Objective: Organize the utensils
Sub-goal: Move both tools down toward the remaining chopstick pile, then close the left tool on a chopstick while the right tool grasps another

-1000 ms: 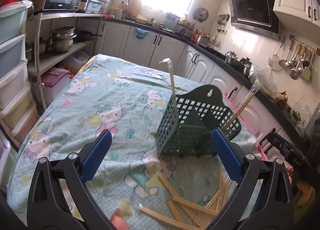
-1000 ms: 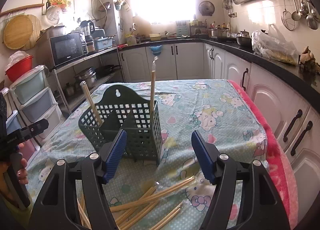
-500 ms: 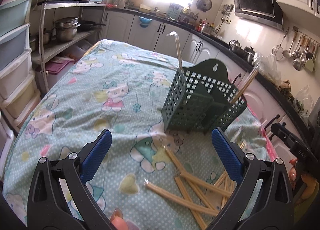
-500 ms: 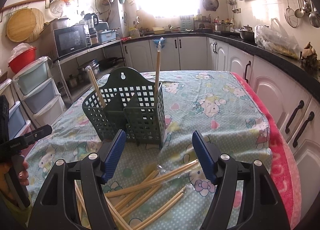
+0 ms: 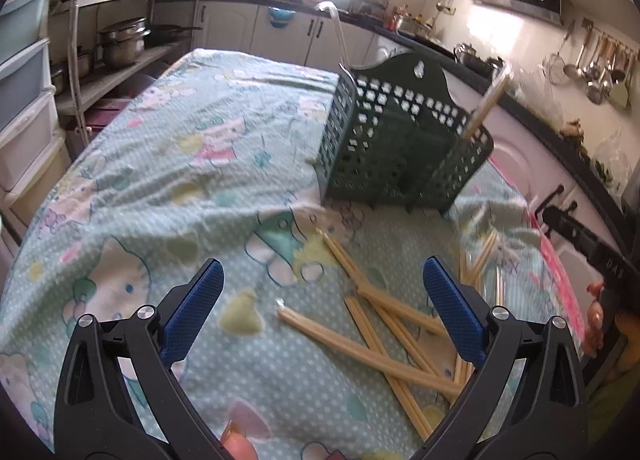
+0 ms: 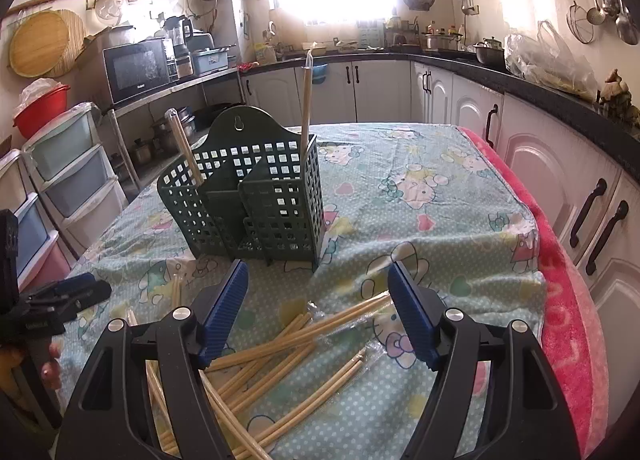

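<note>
A dark green perforated utensil caddy [image 5: 404, 148] [image 6: 256, 200] stands on the table and holds two wrapped chopstick pairs [image 6: 306, 100], one in each end compartment. Several wrapped chopstick pairs [image 5: 384, 324] [image 6: 288, 344] lie scattered on the cloth in front of the caddy. My left gripper [image 5: 320, 300] is open and empty, above the cloth just left of the pile. My right gripper [image 6: 318, 304] is open and empty, low over the pile. The left gripper also shows at the left edge of the right wrist view [image 6: 60, 296].
The table wears a light green cartoon-print cloth [image 5: 168, 164] [image 6: 420, 188] with a pink towel [image 6: 568, 300] along its right edge. Plastic drawers [image 6: 60, 188] and a pot shelf stand to the left. White cabinets [image 6: 560, 180] run along the right.
Both grippers have dropped lower and tilted down toward the scattered chopsticks. The caddy now sits higher in both views. Both stay open.
</note>
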The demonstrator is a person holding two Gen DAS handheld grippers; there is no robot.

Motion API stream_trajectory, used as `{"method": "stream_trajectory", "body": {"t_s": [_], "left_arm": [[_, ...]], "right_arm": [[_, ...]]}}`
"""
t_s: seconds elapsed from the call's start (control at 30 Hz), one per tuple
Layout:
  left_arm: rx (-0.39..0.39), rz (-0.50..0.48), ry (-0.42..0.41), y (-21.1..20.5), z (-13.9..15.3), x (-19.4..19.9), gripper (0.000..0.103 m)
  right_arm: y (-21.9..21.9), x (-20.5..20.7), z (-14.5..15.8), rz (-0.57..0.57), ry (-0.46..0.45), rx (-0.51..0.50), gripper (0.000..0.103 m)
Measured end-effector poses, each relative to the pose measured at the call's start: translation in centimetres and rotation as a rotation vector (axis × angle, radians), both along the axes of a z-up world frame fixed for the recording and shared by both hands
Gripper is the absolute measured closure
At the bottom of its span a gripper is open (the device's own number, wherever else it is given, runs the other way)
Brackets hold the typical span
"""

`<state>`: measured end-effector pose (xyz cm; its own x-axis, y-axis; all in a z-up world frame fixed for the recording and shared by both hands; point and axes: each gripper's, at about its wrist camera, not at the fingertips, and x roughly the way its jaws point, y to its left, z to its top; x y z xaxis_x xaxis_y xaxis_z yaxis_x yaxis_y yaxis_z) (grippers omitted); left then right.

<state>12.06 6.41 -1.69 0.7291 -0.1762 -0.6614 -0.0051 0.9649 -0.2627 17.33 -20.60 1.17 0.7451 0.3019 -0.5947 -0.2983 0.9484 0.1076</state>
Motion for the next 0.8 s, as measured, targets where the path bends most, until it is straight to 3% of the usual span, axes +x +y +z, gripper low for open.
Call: {"method": "stream_trajectory", "body": {"t_s": [0.27,0.53,0.8], "left_arm": [[-0.011,-0.051,0.047,-1.0,-1.5,-0.6,0.011],[-0.102,-0.066,0.127,-0.6,-3.2,-0.4,0.036],[-0.173,-0.036,0.192,0.1,-4.9,1.0,0.039]], "right_arm": [[-0.4,-0.3,-0.6,-0.005,0.016,0.004,0.032],[-1.1,0.1,-1.8,-0.022,0.061,0.008,0.031],[-1.7,1.2,-3.5,-0.029,0.132,0.031,0.031]]}}
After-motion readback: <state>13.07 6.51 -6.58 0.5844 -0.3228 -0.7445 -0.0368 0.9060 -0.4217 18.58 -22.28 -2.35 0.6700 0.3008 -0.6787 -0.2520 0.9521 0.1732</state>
